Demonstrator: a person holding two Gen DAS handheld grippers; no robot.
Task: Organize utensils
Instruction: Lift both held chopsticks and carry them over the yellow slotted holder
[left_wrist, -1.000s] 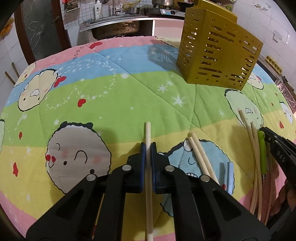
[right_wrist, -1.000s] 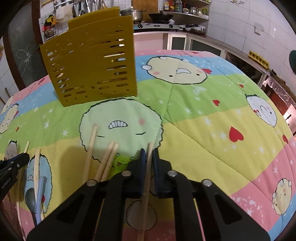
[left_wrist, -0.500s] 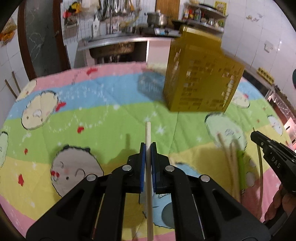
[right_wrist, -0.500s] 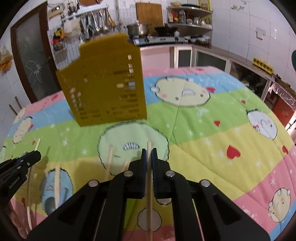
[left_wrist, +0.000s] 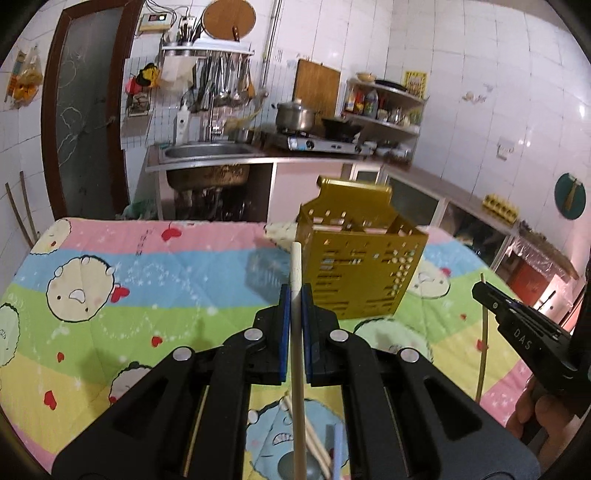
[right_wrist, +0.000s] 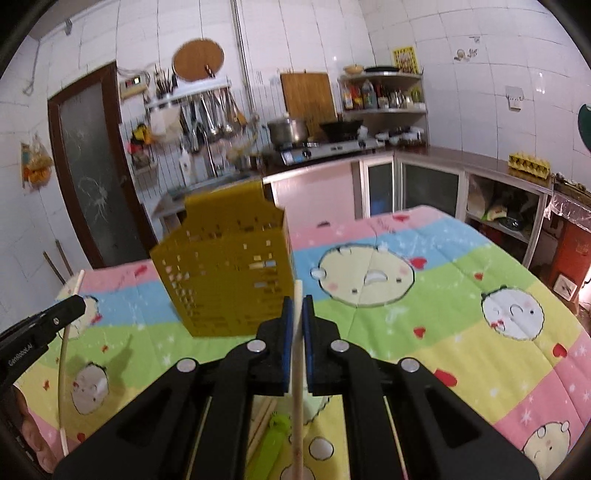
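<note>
Tongs are both clamping: the left gripper (left_wrist: 294, 295) is pinching one pale wooden chopstick (left_wrist: 296, 269), the right gripper (right_wrist: 298, 306) another pale stick (right_wrist: 297, 354), facing the perforated mustard-yellow plastic holder (left_wrist: 360, 273) on the cartoon-print quilt (left_wrist: 110, 280).

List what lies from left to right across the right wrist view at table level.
Left claw holding a chopstick → yellow utensil holder → right claw with its own chopstick → pale cartoon face on the quilt → white cartoon face.
</note>
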